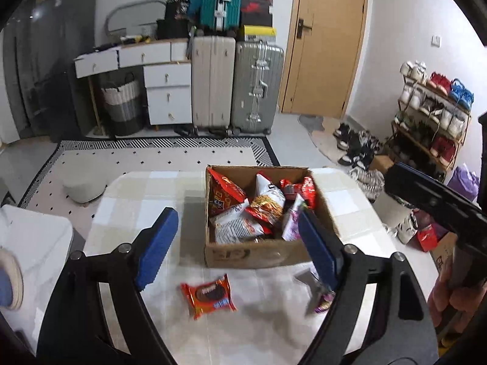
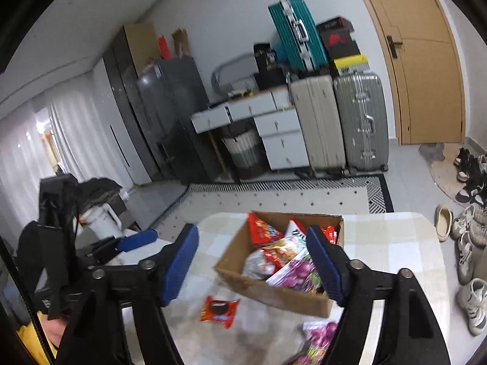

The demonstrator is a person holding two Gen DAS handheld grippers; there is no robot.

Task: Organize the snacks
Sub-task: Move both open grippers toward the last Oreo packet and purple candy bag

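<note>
My left gripper (image 1: pixel 240 243) and right gripper (image 2: pixel 258 261) both hang with blue pads spread and nothing between them, above the cardboard box (image 1: pixel 258 254) already heaped with snack packets. I judge I am between placements: an orange cookie packet (image 1: pixel 210 296) and a purple packet (image 2: pixel 322 333) lie on the table in front of the box, so one hand must come down over one of them and close. The pale checked tabletop (image 1: pixel 146 191) stands on a patterned rug (image 1: pixel 152 155), suitcases (image 1: pixel 237 88) and a wooden door (image 1: pixel 328 39) beyond.
</note>
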